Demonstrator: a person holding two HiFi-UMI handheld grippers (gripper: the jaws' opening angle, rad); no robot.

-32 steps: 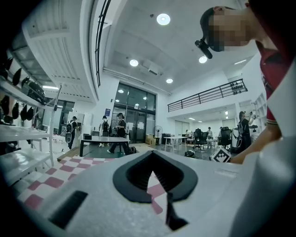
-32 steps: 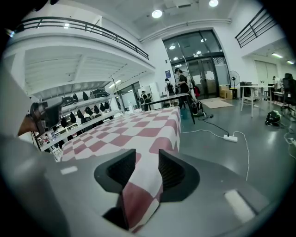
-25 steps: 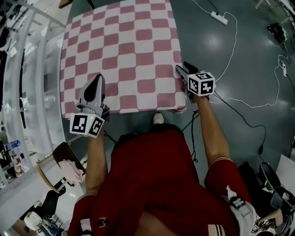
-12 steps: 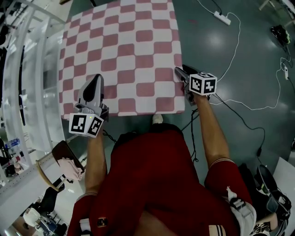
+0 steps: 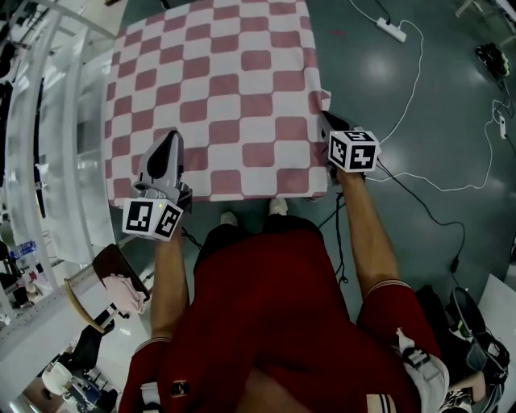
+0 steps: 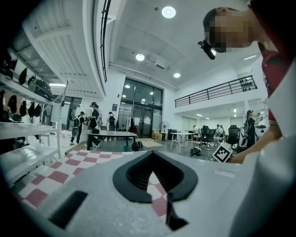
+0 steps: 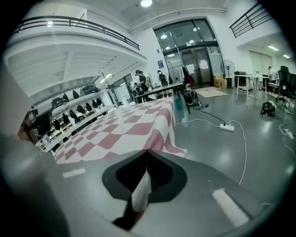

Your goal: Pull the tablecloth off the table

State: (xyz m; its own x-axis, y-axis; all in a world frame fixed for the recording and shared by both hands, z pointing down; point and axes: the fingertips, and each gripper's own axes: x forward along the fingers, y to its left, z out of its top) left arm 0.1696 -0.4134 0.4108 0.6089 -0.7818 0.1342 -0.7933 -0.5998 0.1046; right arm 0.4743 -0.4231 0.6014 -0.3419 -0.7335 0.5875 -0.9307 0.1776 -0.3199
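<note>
Right gripper [image 5: 324, 119] jaws have just been closing and now pinch the tablecloth [image 5: 226, 89] at its bunched right edge, left gripper [image 5: 171, 135] pinches the near left corner, cloth otherwise spread flat ahead, so best pull both back evenly and low.

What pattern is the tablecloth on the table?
The tablecloth is a checkerboard of dusty pink and white squares; the head view shows it best.

We look down on a glossy grey-green floor [image 5: 419, 105], with a white power strip [image 5: 393, 31] and loose cables [image 7: 244, 155] to the right. White shelving [image 5: 48, 121] stands on the left. Far off we see tall glass doors [image 7: 194, 60], a railed mezzanine [image 6: 217, 91] and round ceiling lights [image 6: 168, 12].
</note>
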